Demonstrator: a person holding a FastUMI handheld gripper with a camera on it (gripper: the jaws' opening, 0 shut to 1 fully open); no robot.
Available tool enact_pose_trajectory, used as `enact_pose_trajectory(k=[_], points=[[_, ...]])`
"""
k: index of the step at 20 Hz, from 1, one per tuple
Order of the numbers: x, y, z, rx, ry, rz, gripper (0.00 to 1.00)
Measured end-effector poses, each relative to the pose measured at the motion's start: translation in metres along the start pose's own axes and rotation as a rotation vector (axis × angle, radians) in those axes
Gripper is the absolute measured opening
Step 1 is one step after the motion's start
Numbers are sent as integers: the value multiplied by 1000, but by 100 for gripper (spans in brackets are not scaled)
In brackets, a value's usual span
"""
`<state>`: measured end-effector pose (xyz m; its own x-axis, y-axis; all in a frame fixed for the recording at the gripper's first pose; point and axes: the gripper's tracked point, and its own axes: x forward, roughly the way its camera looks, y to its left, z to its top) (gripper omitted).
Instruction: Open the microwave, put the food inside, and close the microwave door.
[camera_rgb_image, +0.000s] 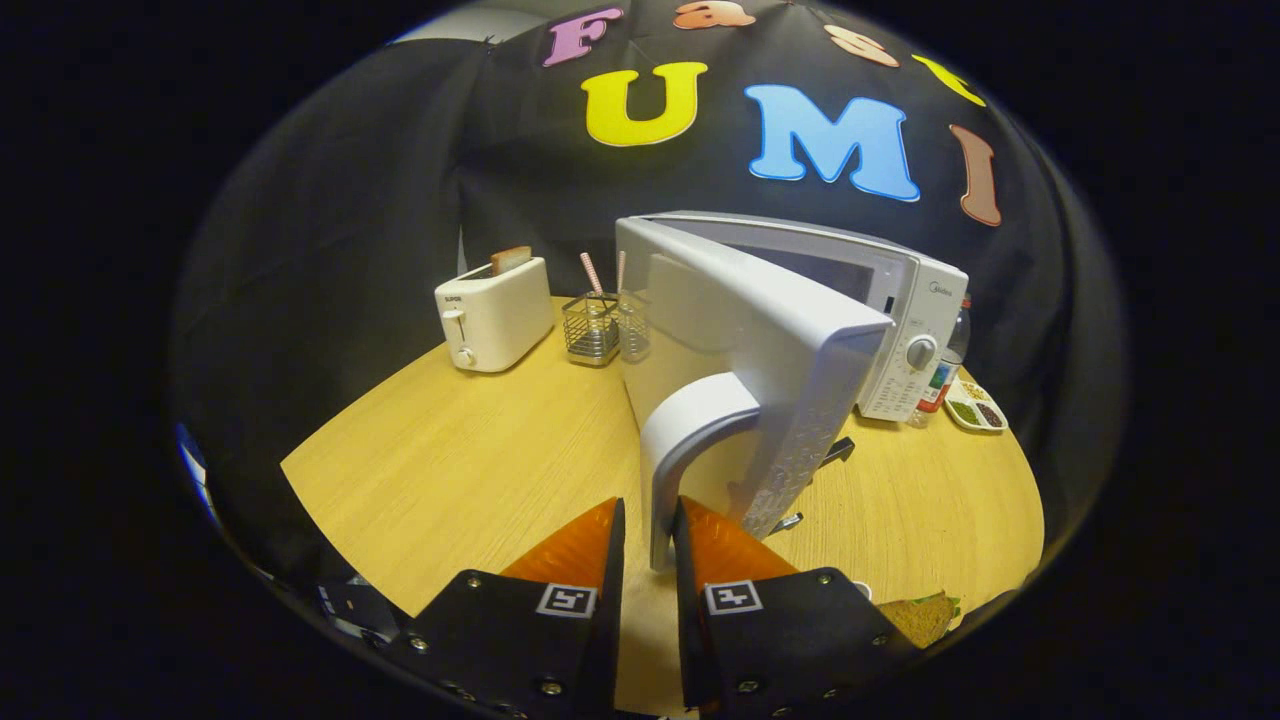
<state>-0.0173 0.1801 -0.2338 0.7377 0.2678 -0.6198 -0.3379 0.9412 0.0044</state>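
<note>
Here, white microwave (905, 300) with door (745, 330) swung open, gripper (650, 535) narrowed around its curved handle (690, 425), sandwich (925, 615) nearby

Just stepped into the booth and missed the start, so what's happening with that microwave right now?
A person's handheld gripper has its two fingers closed around the lower end of the microwave door handle. The microwave door stands swung partly open on the wooden table. A sandwich lies on the table beside the fingers, not yet inside the microwave. A toaster stands further back.
</note>
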Motion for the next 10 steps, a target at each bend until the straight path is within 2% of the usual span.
enact_pose_trajectory(k=[10], points=[[-14,76,1,-12,-18,103,25]])
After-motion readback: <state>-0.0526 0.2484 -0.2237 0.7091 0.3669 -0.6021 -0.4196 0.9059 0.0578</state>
